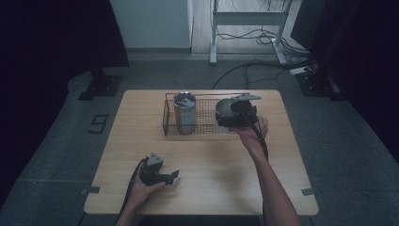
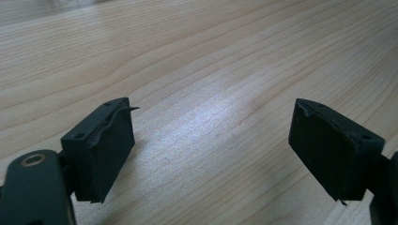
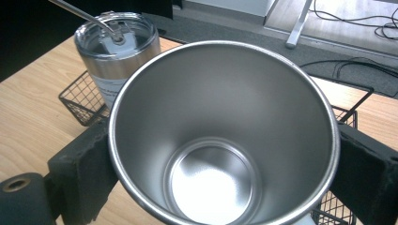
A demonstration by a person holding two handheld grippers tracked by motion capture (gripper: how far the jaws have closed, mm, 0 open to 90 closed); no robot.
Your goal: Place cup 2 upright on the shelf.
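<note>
Here, steel cup (image 3: 220, 140) clamped by its rim between the jaws of the right tool (image 1: 234, 113), mouth toward the camera, just over the wire basket (image 1: 205, 123) beside the lidded tumbler (image 1: 184, 113), presumably for placing inside; left tool (image 1: 170, 178) wide, empty, resting low over bare counter (image 1: 211, 160).

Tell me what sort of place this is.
Probably a lab or office recording space: a lone wooden table on grey carpet, loose floor cables by a desk frame, dark curtains at the sides.
</note>
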